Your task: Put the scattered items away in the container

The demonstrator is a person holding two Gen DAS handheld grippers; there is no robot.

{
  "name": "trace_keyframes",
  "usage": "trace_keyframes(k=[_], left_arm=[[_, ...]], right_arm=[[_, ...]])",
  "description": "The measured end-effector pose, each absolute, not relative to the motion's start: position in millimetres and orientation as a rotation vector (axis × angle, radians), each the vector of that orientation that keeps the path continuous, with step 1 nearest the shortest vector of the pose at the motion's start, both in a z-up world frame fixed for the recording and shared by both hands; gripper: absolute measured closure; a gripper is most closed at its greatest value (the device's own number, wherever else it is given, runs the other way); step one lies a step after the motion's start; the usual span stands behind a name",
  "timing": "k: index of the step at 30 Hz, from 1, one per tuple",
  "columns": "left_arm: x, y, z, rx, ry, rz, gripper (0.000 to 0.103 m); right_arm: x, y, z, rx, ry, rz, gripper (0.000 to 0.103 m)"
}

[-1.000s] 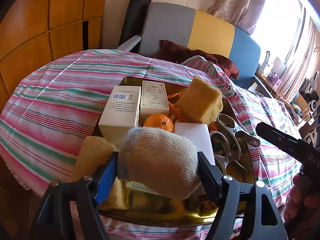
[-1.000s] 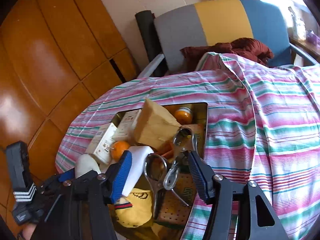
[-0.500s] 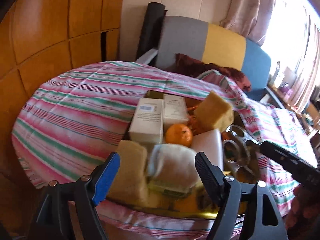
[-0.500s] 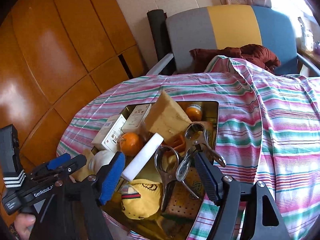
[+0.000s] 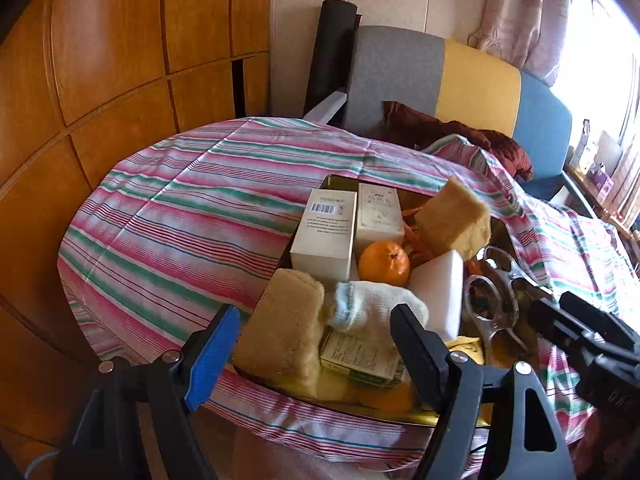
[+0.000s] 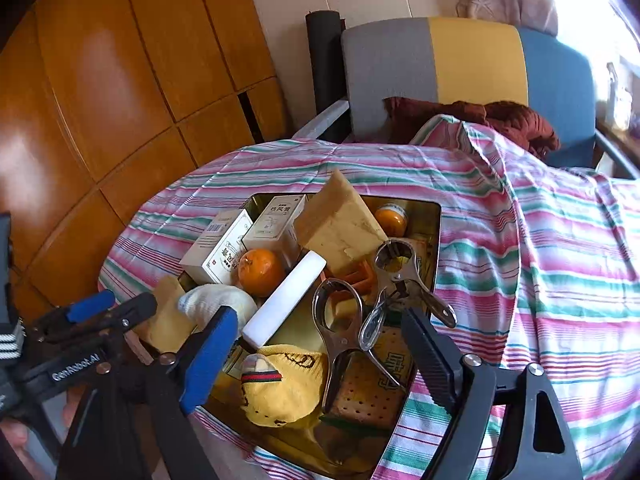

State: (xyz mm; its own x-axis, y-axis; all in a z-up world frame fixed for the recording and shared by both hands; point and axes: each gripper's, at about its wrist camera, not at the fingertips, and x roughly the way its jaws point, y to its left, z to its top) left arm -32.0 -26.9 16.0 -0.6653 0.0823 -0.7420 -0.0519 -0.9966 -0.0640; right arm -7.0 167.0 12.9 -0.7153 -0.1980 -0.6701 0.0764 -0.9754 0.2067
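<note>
A gold tin point(image 5: 340, 182) on the striped tablecloth holds two white boxes point(image 5: 326, 232), an orange point(image 5: 384, 262), tan sponges point(image 5: 454, 218), a white foam block point(image 5: 438, 288) and metal clips point(image 5: 496, 296). A white sock point(image 5: 374, 308) lies loose in its near end. Just short of that sock, my left gripper point(image 5: 314, 354) stands open and empty. My right gripper point(image 6: 320, 360) hovers over the tin point(image 6: 439, 220) with its jaws opening. The metal clips point(image 6: 360, 312) and a yellow sock point(image 6: 286, 384) lie below, untouched by the pads.
A grey, yellow and blue chair point(image 5: 440, 76) with a dark red cloth point(image 5: 460, 132) stands behind the table. Wooden panelling point(image 5: 100, 60) lines the left. The striped cloth point(image 6: 540, 260) spreads to the right of the tin. A hand point(image 6: 12, 440) holds the left gripper.
The left gripper let go of the white sock, which now lies in the tin, and drew back and up. The right gripper's jaws widened and it pulled back from the clips.
</note>
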Motion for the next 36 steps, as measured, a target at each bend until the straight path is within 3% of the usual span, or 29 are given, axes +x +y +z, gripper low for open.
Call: trace_keyframes(k=[9, 26, 31, 36], left_arm=[[-21.3, -15.9, 28.1, -1.256, 0.015, 2.810, 0.025], [-7.2, -24.4, 39.5, -1.248, -0.008, 2.834, 0.029], [-3.2, -26.7, 43.6, -1.244, -0.044, 2.837, 0.042], [1.5, -28.1, 47.5, -1.252, -0.068, 2.838, 0.043]], right_arm=[[-9.9, 151.7, 27.0, 1.193, -0.151, -2.816, 0.000], [-8.6, 134.6, 37.4, 1.280, -0.076, -2.837, 0.000], [1.1, 136.1, 42.7, 1.250, -0.080, -2.876, 0.000], [12.9, 134.0, 54.3, 1.153, -0.065, -2.930, 0.000]])
